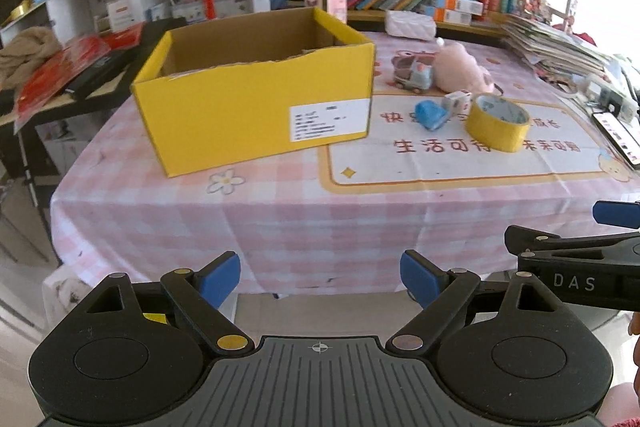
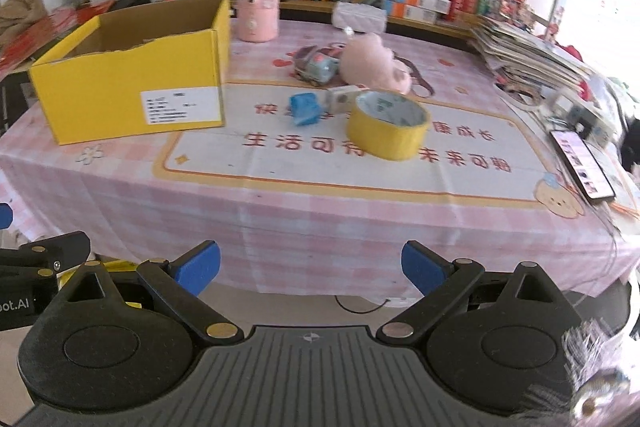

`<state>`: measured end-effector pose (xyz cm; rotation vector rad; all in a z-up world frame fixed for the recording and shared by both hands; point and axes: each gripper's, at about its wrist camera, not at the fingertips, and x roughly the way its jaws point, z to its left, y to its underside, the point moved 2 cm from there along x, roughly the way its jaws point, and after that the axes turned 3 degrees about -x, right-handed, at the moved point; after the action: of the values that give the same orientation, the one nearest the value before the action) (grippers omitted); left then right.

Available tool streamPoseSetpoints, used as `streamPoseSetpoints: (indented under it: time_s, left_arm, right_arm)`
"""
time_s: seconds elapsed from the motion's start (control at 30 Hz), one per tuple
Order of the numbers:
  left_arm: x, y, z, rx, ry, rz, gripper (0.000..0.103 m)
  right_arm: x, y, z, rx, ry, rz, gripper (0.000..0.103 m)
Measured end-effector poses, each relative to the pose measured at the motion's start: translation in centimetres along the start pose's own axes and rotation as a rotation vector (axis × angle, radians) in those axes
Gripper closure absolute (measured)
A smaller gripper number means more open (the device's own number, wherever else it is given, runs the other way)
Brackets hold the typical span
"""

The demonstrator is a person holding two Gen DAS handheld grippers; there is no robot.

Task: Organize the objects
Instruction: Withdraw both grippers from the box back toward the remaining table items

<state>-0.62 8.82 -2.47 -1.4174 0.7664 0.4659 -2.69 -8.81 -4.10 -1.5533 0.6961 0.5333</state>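
Two gaping tongs (image 1: 320, 281) (image 2: 311, 273), one box (image 1: 256, 107), one tape roll (image 1: 498, 123)

"DAS" stands in pale letters on the right claw (image 1: 616, 223) body. "oot.AI" shows on the left claw (image 2: 6, 227) body. Red characters "生活可" run across the tablecloth (image 1: 440, 163); the box (image 1: 248, 115) label is unreadable.
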Motion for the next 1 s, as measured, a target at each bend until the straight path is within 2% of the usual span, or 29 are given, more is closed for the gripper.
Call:
streamPoseSetpoints:
  time_s: [0.53, 1.0]
  left_arm:
    - [2.7, -2.9, -4.5, 0.062, 0.083, -0.009, 0.014]
    - [5.9, -6.2, -7.1, 0.034, 0.076, -0.009, 0.013]
  right_arm:
    - [1.1, -0.9, -4.7, 0.053, 0.096, 0.014, 0.005]
    - [4.5, -4.2, -7.4, 0.009, 0.080, 0.022, 0.005]
